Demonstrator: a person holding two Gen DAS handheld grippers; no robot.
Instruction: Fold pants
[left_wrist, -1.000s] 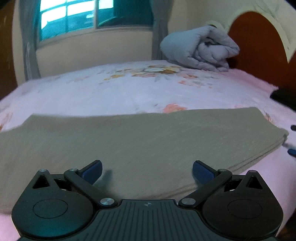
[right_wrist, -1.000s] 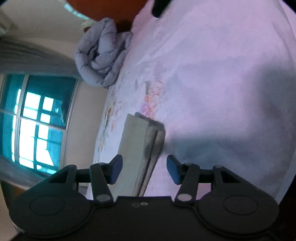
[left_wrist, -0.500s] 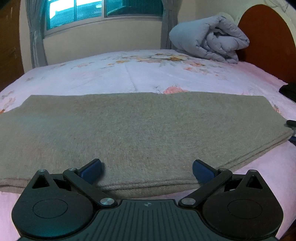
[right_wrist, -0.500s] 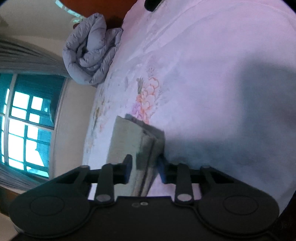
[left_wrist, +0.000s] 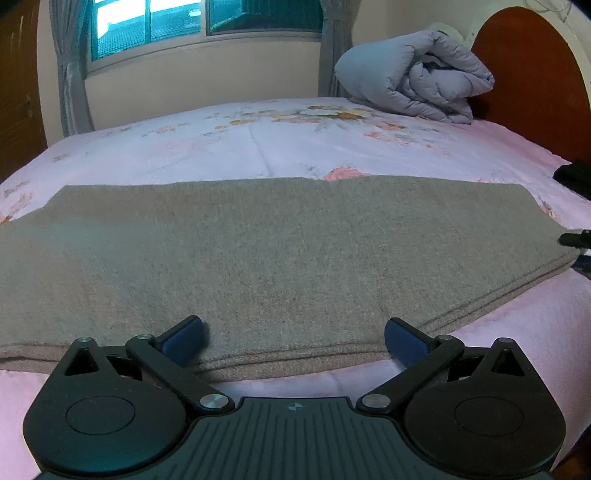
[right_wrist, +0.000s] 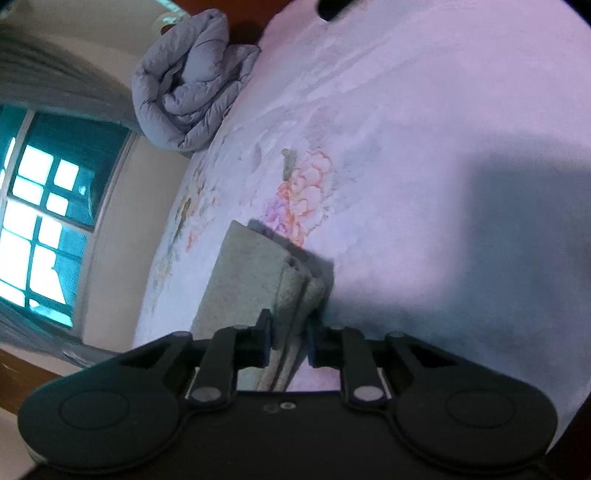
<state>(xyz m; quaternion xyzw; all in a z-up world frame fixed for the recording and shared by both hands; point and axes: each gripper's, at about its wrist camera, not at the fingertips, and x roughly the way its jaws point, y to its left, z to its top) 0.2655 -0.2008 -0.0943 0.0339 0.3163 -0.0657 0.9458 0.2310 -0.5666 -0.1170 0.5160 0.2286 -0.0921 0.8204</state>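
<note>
The grey-brown pants (left_wrist: 280, 258) lie folded lengthwise in a long flat band across the pink floral bed (left_wrist: 295, 147). My left gripper (left_wrist: 293, 338) is open over the near long edge of the pants, its blue pads on either side and apart from the cloth stack. My right gripper (right_wrist: 290, 341) is shut on the stacked layers at the pants' right end (right_wrist: 295, 284). Its fingertips also show at the right edge of the left wrist view (left_wrist: 576, 240).
A rolled grey duvet (left_wrist: 413, 88) lies at the head of the bed by the red-brown headboard (left_wrist: 532, 81). A dark object (left_wrist: 574, 175) sits on the bed's right side. A window with curtains (left_wrist: 192, 22) is behind the bed.
My right gripper has closed from open onto the end of the pants. My left gripper has drawn back slightly toward the near edge and stays open.
</note>
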